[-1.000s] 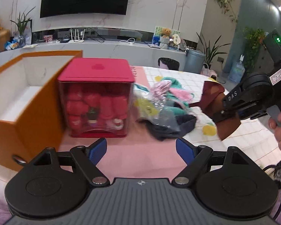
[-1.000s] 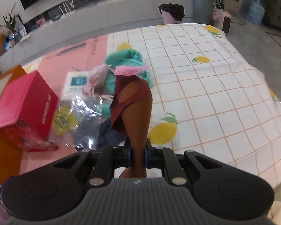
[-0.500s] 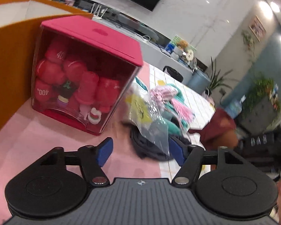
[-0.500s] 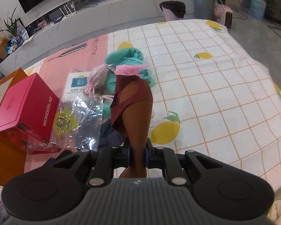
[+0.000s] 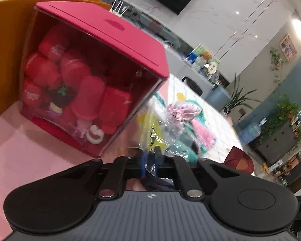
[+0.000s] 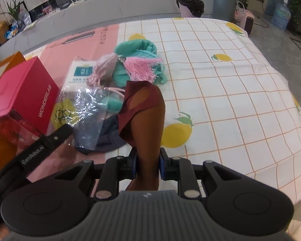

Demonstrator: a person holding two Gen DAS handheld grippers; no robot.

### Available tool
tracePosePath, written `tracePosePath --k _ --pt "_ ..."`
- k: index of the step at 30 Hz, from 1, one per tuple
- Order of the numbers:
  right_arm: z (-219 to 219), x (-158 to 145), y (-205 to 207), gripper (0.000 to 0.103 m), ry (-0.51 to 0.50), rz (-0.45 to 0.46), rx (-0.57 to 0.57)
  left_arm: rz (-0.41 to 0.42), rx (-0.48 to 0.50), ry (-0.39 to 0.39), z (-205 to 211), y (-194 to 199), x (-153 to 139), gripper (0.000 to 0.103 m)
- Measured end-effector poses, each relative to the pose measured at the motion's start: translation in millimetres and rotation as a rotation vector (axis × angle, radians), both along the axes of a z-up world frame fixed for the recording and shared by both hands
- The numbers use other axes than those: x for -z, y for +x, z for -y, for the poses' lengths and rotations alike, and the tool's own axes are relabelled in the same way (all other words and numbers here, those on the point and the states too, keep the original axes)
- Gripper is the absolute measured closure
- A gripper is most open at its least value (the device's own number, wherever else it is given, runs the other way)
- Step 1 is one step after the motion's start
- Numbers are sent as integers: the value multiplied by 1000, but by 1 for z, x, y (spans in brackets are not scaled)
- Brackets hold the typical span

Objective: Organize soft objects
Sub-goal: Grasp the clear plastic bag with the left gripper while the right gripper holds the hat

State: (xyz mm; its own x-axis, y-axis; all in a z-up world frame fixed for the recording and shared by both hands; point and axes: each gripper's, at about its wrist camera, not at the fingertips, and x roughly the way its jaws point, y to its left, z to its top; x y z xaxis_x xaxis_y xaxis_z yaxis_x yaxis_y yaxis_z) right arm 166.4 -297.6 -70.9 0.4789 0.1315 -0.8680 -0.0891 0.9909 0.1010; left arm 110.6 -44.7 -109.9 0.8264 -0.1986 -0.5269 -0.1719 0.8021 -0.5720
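Observation:
My right gripper (image 6: 147, 165) is shut on a brown and maroon cloth pouch (image 6: 145, 118) and holds it upright above the table. My left gripper (image 5: 149, 163) is shut on the edge of a clear plastic bag (image 5: 156, 138) with a yellow print; the bag also shows in the right wrist view (image 6: 84, 112). A pile of soft things lies beyond: a teal cloth (image 6: 138, 49), a pink knitted pouch with a pink tassel (image 6: 142, 68), and a dark blue cloth (image 6: 108, 138) under the bag.
A red box with a clear front (image 5: 94, 88), full of red items, stands left of the pile, against an orange box (image 5: 4, 40). A white card packet (image 6: 81, 71) lies under the pile. A lemon-print checked cloth (image 6: 220, 92) covers the table's right part.
My left gripper moved forward and down to the plastic bag and closed on its edge. My right gripper kept hold of the brown pouch and barely moved.

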Motion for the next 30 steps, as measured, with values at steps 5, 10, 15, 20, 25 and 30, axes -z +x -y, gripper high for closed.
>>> tracePosePath --k 5,10,15,20,25,30 --pt "-4 6 2 82 -17 -20 -20 -41 60 39 -7 -6 -8 103" --pt "-4 9 2 82 -39 -34 -15 55 88 190 -1 -42 -30 103" --pt "-7 10 0 82 -56 -35 -25 77 133 233 4 -70 -45 103" --pt "-10 12 -1 82 -81 -41 -34 -49 183 313 21 -68 -42 100" --pt "-11 12 0 82 -86 -41 -38 -125 222 230 23 -46 -11 48" --pt "-15 14 1 82 -97 -47 -57 -54 191 138 15 -35 -6 34"
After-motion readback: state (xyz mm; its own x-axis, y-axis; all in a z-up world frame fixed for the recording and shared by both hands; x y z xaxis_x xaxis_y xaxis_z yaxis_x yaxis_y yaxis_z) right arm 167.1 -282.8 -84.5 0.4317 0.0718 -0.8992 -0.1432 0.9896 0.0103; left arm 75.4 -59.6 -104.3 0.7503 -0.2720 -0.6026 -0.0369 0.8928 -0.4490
